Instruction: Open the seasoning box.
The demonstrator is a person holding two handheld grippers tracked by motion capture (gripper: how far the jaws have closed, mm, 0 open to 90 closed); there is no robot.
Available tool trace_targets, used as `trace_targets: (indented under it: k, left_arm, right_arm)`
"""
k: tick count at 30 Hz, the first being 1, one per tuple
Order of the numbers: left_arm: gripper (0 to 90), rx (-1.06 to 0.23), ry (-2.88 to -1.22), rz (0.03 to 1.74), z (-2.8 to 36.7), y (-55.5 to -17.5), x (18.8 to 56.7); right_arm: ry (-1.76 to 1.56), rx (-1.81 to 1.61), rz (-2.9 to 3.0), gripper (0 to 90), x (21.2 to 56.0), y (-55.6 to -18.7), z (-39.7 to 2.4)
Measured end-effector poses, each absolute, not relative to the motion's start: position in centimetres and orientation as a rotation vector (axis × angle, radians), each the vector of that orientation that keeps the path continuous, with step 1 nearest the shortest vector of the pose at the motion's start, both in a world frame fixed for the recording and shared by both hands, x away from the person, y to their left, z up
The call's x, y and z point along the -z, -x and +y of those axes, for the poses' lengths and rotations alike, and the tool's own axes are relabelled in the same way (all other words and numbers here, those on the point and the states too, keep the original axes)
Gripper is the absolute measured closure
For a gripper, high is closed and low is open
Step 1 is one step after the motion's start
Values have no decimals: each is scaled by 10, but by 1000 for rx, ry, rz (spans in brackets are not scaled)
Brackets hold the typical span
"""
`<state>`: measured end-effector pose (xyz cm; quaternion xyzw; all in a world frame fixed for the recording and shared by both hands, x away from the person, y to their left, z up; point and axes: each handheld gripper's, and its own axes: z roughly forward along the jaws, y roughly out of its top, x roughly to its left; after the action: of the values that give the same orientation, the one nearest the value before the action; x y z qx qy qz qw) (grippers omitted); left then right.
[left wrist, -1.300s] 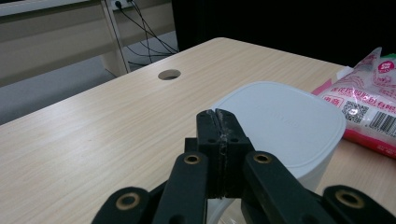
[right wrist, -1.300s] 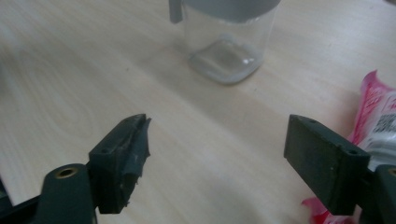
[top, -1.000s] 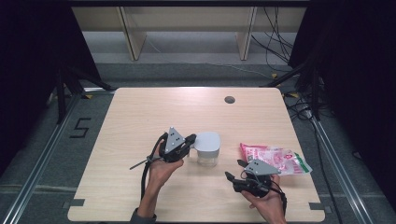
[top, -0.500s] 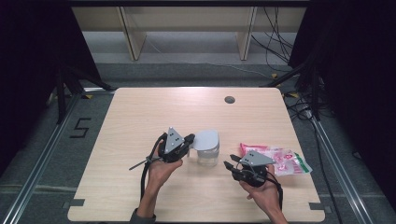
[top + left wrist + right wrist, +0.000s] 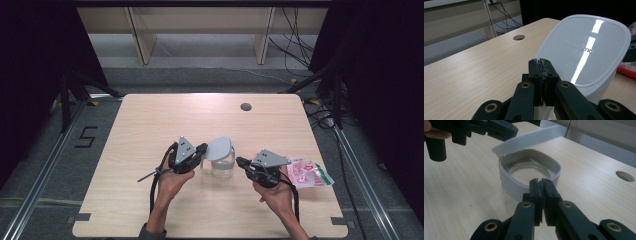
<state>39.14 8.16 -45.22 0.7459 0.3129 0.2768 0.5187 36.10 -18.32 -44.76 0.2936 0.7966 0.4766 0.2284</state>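
Observation:
A clear jar [image 5: 223, 169] with a white collar [image 5: 506, 180] stands at the table's middle. Its white lid [image 5: 220, 148] is tipped up over the mouth, and my left gripper [image 5: 204, 148] is shut on the lid's edge [image 5: 541, 61]. The lid's glossy top [image 5: 584, 50] faces the left gripper view. My right gripper [image 5: 240, 161] is just right of the jar. Its jaws have just been closing and now meet at the near rim [image 5: 540, 180], with nothing seen between them. The left gripper [image 5: 509, 131] shows beyond, holding the lid [image 5: 529, 137].
A pink snack packet [image 5: 307, 172] lies on the table [image 5: 150, 120] right of my right hand, its edge [image 5: 629, 70] behind the jar. A round cable hole [image 5: 245, 106] sits near the far edge. Shelving and cables lie beyond the table.
My right gripper has moved left toward the jar, risen a little, and its jaws have gone from wide apart to together. The left gripper has stayed at the lid.

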Motion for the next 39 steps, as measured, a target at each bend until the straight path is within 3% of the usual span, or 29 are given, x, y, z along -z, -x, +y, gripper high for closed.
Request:
trace_targets:
  k: [16,31,39]
  left_arm:
    - [824,-649,-1778,743,83,-387,451]
    - [530,-576,-1725,774,107,-357,457]
    - [469,-553,-1745,790,110,-347,474]
  right_arm:
    - [-755,-1341,2188,900,431,-366,-165]
    - [-708,-1371,2186,900,424,-370,-147]
    - [-686,-1383,2181,900,422,-371,-136]
